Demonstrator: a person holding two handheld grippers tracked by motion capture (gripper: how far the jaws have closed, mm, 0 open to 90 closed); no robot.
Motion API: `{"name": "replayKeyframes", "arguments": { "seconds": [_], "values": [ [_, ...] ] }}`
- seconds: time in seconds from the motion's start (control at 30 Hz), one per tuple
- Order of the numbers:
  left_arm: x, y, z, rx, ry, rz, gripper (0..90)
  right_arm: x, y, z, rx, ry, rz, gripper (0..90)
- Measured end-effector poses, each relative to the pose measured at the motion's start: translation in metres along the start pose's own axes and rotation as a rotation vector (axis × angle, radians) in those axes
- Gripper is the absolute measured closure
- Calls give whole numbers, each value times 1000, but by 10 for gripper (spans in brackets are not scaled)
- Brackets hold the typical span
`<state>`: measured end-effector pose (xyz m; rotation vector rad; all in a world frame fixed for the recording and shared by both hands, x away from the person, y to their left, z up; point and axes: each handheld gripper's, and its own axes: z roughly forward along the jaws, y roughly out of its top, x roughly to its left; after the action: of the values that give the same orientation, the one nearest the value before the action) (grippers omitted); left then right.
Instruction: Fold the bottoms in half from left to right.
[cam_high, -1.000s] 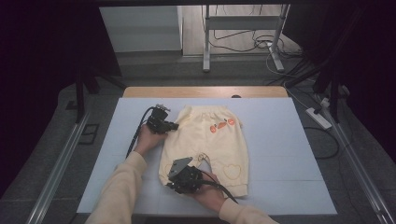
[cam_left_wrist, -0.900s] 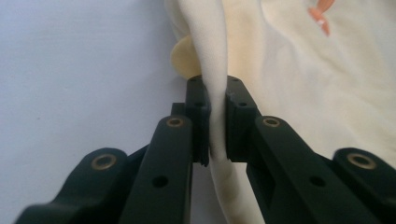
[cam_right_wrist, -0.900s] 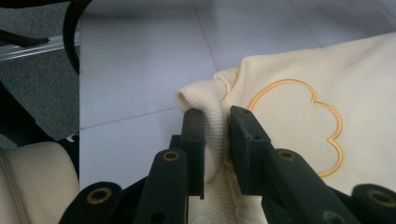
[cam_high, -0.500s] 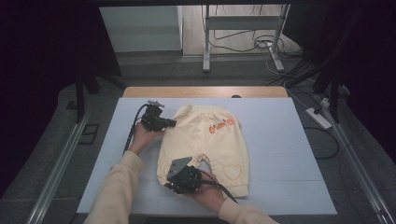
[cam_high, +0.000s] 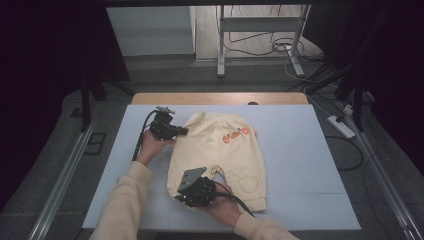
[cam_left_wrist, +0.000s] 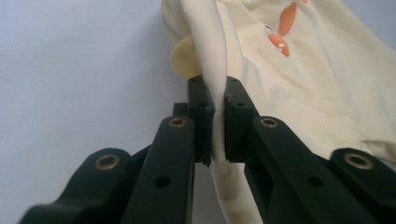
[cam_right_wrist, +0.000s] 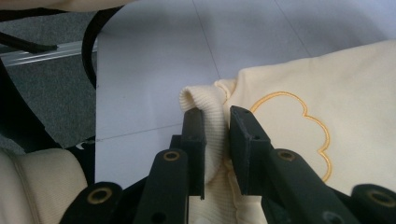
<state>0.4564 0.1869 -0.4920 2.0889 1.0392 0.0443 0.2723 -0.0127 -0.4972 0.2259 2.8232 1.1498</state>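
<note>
your left gripper (cam_left_wrist: 214, 116) is clenched on a thin fold of the pale yellow trousers (cam_high: 220, 155), the soft cloth pinched flat between the two black pads and rising in a narrow ridge beyond them. in the high view that gripper (cam_high: 181, 132) sits at the left end of the waistband, and against the picture from a second ago it has lifted a little, drawing the waist corner up off the mat while the rest of the garment lies as it did. your right gripper (cam_right_wrist: 217, 128) is grasping the ribbed cuff (cam_right_wrist: 205, 105) of the left leg, the thick knit rolled over between its jaws; in the high view it (cam_high: 186, 196) has kept its place at the near left corner of the trousers.

the trousers are smooth jersey, laid flat near the middle of the light blue mat (cam_high: 310, 165), waist far, legs near. orange carrot patches (cam_high: 236, 135) sit below the waistband, and a stitched heart outline (cam_high: 248, 184) marks the right leg.

open mat lies to the right of the garment and a narrower strip to its left. the wooden table edge (cam_high: 220, 98) runs just beyond the mat's far side.
</note>
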Motion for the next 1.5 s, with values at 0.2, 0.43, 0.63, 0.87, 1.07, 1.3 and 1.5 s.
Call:
{"name": "replayKeyframes", "arguments": {
  "seconds": [0.2,0.43,0.63,0.87,1.07,1.3,1.5],
  "values": [
    [0,1,-6,-14,-11,-8,829,3,3,-2,-26,15,-16,833],
    [2,0,-5,-7,-18,-23,829,4,2,6,23,15,5,843],
    [2,0,-6,-8,-21,-22,829,2,-1,8,36,13,9,872],
    [2,0,-8,-15,-24,-24,829,1,0,8,32,21,11,885],
    [2,2,-16,-37,-32,-25,829,5,7,1,-17,40,13,887],
    [4,3,-30,-82,-52,-42,830,13,20,-8,-74,44,-8,887],
    [6,4,-33,-90,-64,-52,829,12,17,-1,-67,50,3,887]
  ]
}}
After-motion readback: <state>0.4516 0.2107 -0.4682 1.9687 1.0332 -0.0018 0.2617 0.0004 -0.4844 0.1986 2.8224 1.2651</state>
